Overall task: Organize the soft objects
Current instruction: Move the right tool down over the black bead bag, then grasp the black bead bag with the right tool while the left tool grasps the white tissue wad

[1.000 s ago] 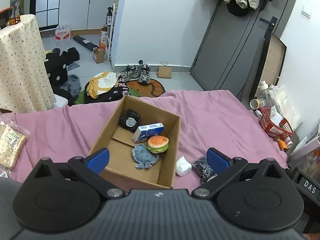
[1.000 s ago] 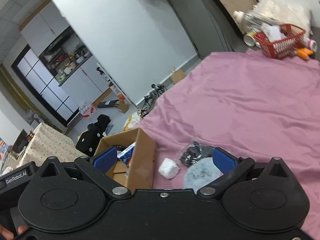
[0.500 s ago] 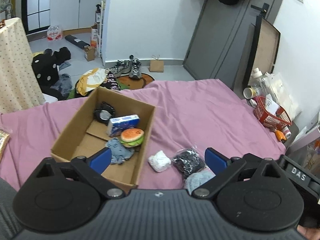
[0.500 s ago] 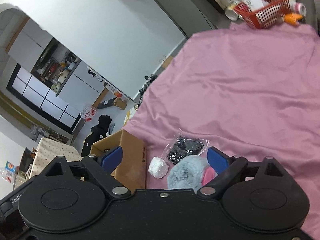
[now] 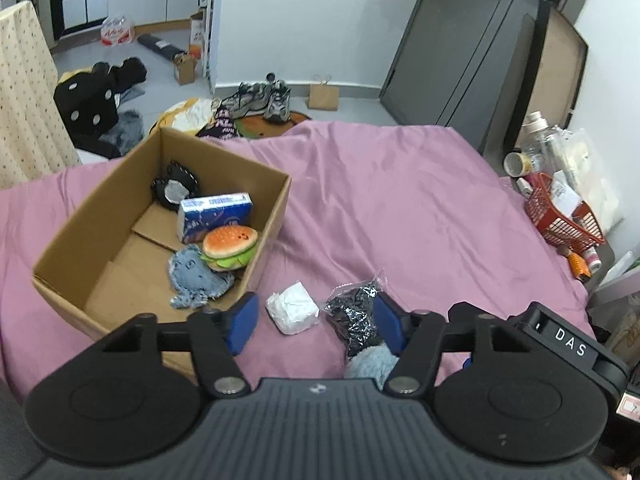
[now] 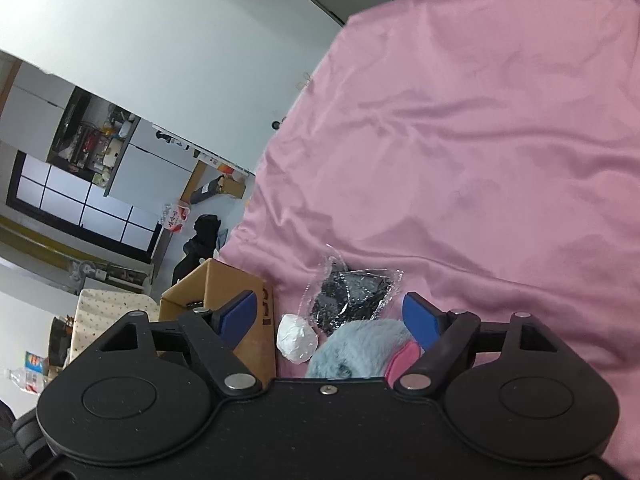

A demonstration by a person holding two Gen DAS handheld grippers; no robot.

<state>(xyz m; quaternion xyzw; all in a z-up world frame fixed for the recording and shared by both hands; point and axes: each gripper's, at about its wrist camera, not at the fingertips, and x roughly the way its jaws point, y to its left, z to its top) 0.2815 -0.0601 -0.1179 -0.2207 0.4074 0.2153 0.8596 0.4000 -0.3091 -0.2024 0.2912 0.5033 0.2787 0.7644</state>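
Note:
A cardboard box [image 5: 100, 196] sits on the pink bedspread [image 5: 400, 208] and holds a burger plush [image 5: 230, 246], a blue tissue pack [image 5: 216, 214], a grey-blue plush [image 5: 196, 276] and a black item [image 5: 174, 188]. Beside the box lie a white wad [image 5: 292, 312], a clear bag of black stuff [image 5: 354, 314] and a fluffy grey-blue toy [image 5: 370, 362]. My left gripper [image 5: 314, 326] hangs open over the white wad. My right gripper [image 6: 334, 320] is open above the fluffy toy [image 6: 356, 350] with a pink part, close to the bag [image 6: 352, 294] and the wad [image 6: 296, 342].
A red basket [image 5: 564, 216] with bottles stands at the bed's right edge. Shoes [image 5: 260, 100], clothes and a black dotted cushion [image 5: 86, 110] lie on the floor beyond the bed. A dark door [image 5: 460, 40] is at the back. The box corner [image 6: 224, 296] is left of my right gripper.
My left gripper moved right from above the box to over the white wad and narrowed. My right gripper tilted down and closed in on the fluffy toy.

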